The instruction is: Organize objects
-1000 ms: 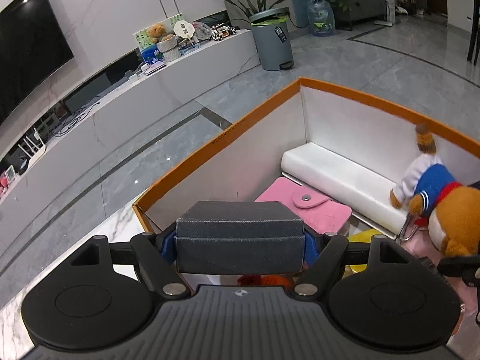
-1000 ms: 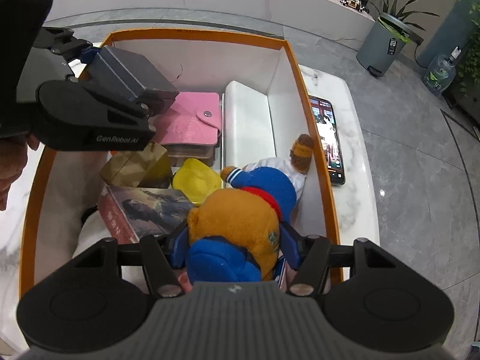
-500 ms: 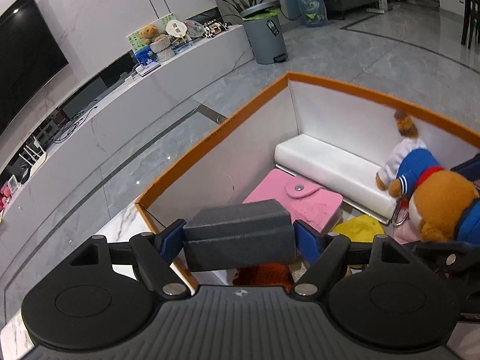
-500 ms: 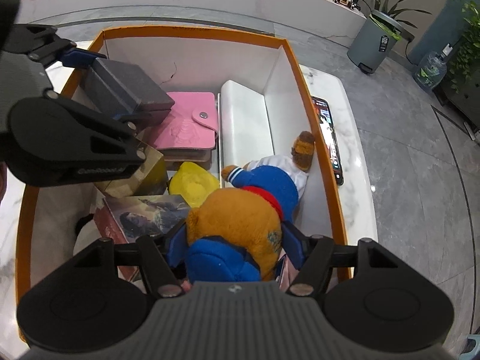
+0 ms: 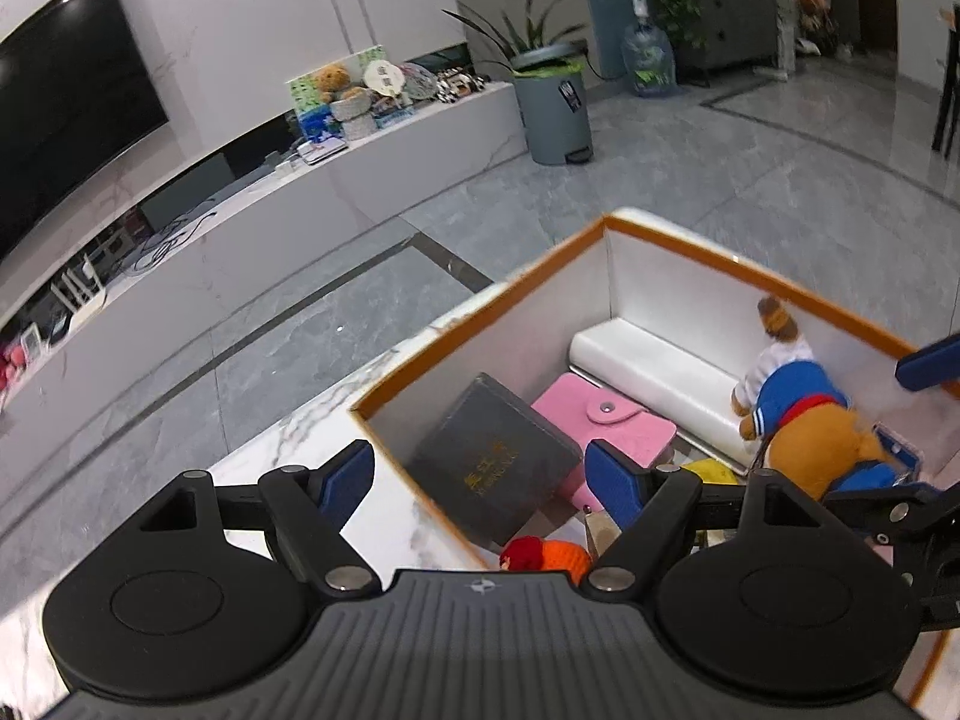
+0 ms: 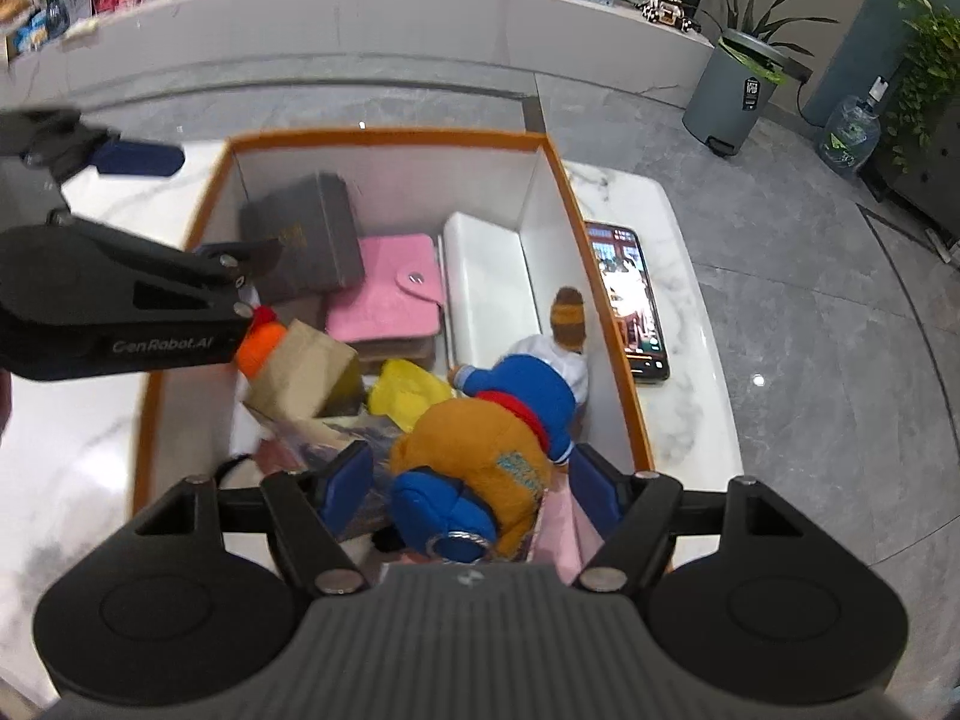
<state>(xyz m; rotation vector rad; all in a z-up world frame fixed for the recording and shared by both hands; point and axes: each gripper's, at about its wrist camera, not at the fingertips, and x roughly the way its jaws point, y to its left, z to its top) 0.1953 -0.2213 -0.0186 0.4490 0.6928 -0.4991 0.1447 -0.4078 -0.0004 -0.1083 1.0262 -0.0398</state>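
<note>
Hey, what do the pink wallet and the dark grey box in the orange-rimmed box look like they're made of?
Pink wallet: likely felt, going by its matte, fuzzy surface; metal-looking snap on the flap. Dark grey box: probably textured paper-covered card, matte with gold lettering, though leatherette is possible.

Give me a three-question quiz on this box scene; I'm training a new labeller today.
1. True or false: the phone lies inside the box.
2. What does the grey case partly rest on? A) pink wallet B) yellow pouch C) white case
3. Fill in: the left gripper is ____.

Key: 1 false, it lies on the table beside the box. 2 A. 3 open.
</note>
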